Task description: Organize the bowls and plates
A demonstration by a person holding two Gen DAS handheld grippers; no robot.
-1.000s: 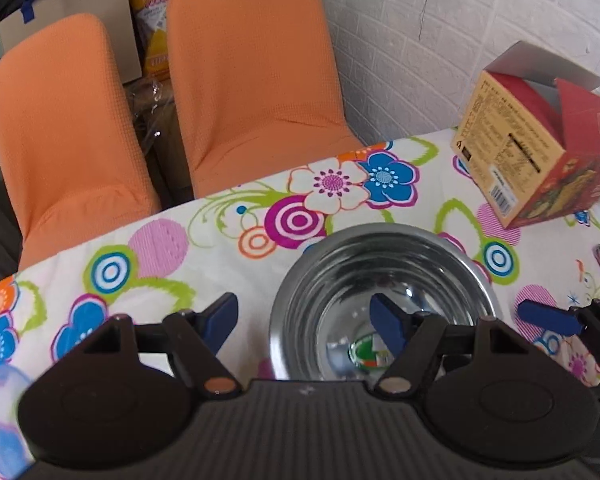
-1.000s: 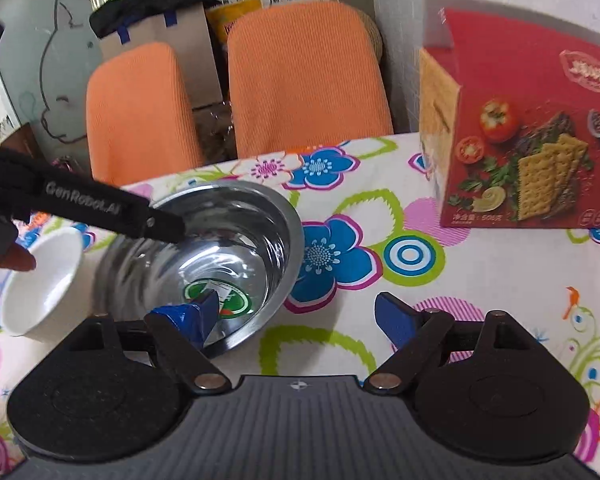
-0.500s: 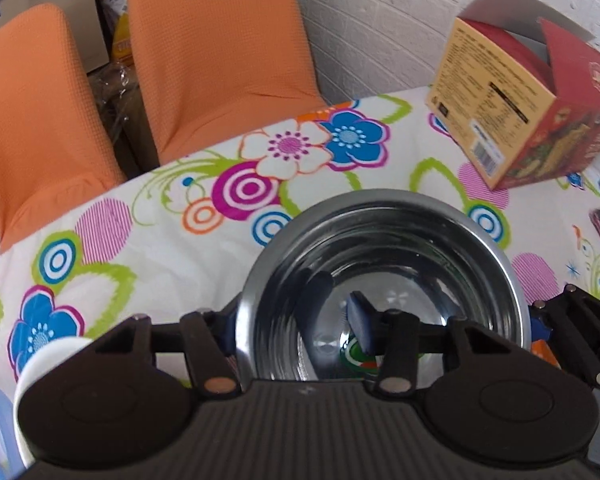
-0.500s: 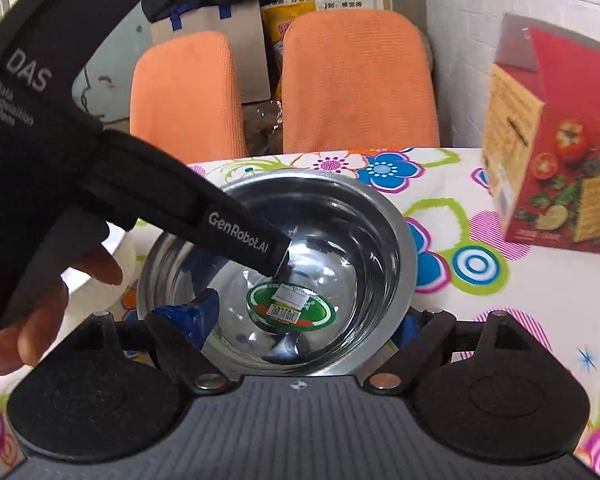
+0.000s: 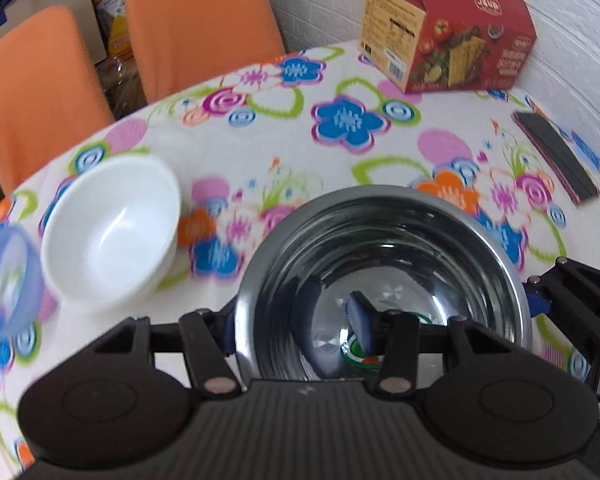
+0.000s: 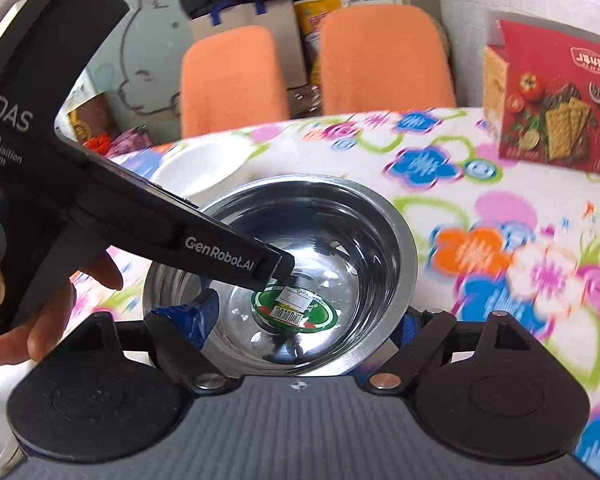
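**Steel bowl gripped by both tools, white bowl waiting**

Floral tablecloth (image 5: 340, 128) covers the table in front of you, with two orange chairs (image 5: 196, 20) behind it and a red cracker box (image 5: 456, 36) near the white brick wall.

Your left gripper (image 5: 296, 320) pinches the near-left wall of the stainless steel bowl (image 5: 384, 248): one blue pad sits inside the bowl, the other outside against the rim. Your right gripper (image 6: 304, 322) straddles the opposite side of the same bowl (image 6: 300, 240), one pad inside, one outside; it looks clamped on the wall, though the outer pad is mostly hidden. Motion blur on the cloth suggests the bowl is off the table.

You appear to be mid-carry. A white ceramic bowl (image 5: 108, 228) sits just to the left, beside a blurred blue-rimmed dish (image 5: 4, 276). Next you probably need a stacking spot: keep the bowl level and set it down before you loosen either grip.
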